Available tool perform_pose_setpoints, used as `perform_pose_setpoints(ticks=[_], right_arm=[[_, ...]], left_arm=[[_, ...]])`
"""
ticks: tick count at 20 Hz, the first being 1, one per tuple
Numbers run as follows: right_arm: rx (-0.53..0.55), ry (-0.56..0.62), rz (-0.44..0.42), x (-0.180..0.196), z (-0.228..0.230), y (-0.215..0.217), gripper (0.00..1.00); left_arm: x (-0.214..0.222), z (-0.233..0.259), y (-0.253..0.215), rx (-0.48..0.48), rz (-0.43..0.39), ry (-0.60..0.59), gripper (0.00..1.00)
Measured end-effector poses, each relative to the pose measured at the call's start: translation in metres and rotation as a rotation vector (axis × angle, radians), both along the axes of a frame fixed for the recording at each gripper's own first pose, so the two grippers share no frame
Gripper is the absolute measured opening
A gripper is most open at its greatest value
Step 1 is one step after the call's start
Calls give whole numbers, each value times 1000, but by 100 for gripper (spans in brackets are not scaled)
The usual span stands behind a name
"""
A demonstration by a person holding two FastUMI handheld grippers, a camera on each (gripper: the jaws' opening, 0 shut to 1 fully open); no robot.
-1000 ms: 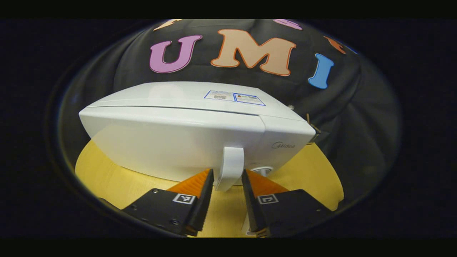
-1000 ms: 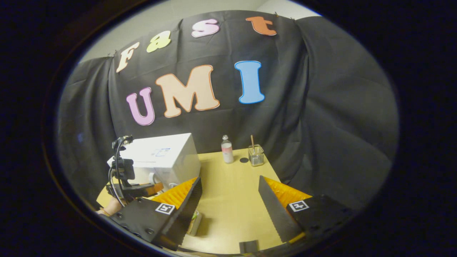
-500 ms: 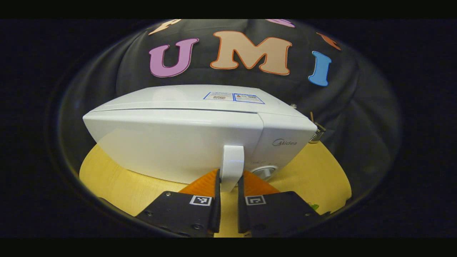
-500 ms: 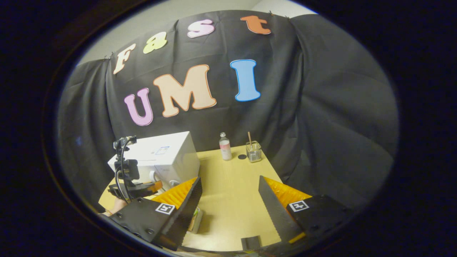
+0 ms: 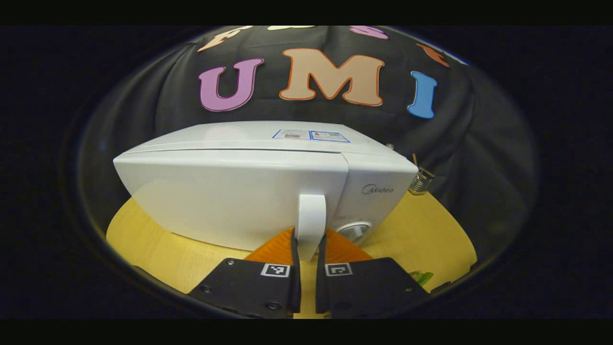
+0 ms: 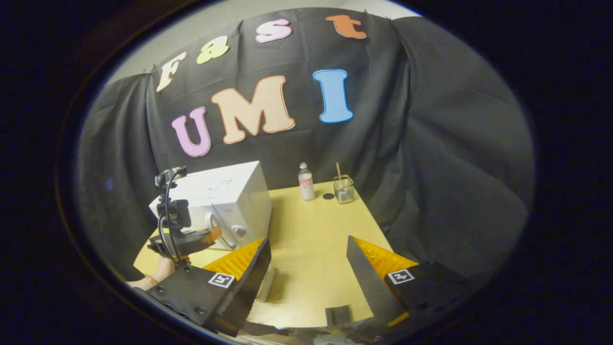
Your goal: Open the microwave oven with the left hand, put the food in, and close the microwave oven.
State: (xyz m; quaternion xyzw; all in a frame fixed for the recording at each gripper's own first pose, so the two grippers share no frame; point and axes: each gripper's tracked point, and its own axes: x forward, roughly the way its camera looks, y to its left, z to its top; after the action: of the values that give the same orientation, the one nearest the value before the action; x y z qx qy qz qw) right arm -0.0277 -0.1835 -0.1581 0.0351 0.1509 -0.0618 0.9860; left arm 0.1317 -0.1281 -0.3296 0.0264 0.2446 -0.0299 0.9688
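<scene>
A yellow wooden table [image 6: 311, 258] fills the lower middle of my right gripper view. On it, at about nine o'clock from the table's centre, stands the white microwave oven [image 5: 249, 191], its door shut. In my left gripper view the oven sits straight ahead at twelve o'clock, with its white door handle [image 5: 310, 223] upright near the door's right edge and a round dial [image 5: 353, 231] just beside it at three o'clock. My left gripper [image 5: 306, 256] is clenched on that handle, one finger pressing each side. My right gripper [image 6: 306, 268] hangs released over the table, fingers spread wide apart, holding nothing. At the table's far edge, toward twelve o'clock, stand a small bottle [image 6: 305, 181] and a glass jar [image 6: 344, 189] with a stick in it. The food [image 6: 266, 283], a pale packet, lies on the table just beside my right gripper's left finger, partly hidden by it.
</scene>
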Motion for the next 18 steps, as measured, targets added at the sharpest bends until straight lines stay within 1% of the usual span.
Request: perform_pose_setpoints(ticks=[1,2,3,5,6,7,8,9,10,13,14,15,16,18], right_arm=[[2,10,10,1,-3,3,92],[-4,16,15,1,-5,5,99],[-16,21,21,2,-8,7,99],[-27,33,52,6,-14,16,99],[-30,39,71,9,-17,22,99],[-34,47,87,11,-19,27,99],[-39,51,99,12,-21,32,99],[-41,52,113,13,-21,38,99],[-38,50,129,13,-21,47,99],[-28,42,156,9,-23,65,99],[-31,40,158,7,-23,70,92],[-37,42,156,6,-25,74,92],[-41,42,150,3,-27,76,99],[-40,40,139,-3,-28,84,99]], left_arm=[[-13,-4,2,-9,17,16,12],[-21,0,4,0,9,-10,12],[-29,4,6,17,-17,-46,12],[-53,1,12,17,-46,-46,12],[-64,2,16,6,-51,-48,16],[-74,1,21,-1,-50,-40,18],[-85,1,26,3,-49,-37,17],[-93,2,31,13,-45,-36,24],[-101,1,36,23,-40,-35,21],[-120,2,51,33,-20,-18,24],[-130,2,56,30,-11,-9,26],[-135,2,61,20,-4,-5,28],[-138,3,66,9,6,-2,29],[-148,2,79,-10,18,27,40]])
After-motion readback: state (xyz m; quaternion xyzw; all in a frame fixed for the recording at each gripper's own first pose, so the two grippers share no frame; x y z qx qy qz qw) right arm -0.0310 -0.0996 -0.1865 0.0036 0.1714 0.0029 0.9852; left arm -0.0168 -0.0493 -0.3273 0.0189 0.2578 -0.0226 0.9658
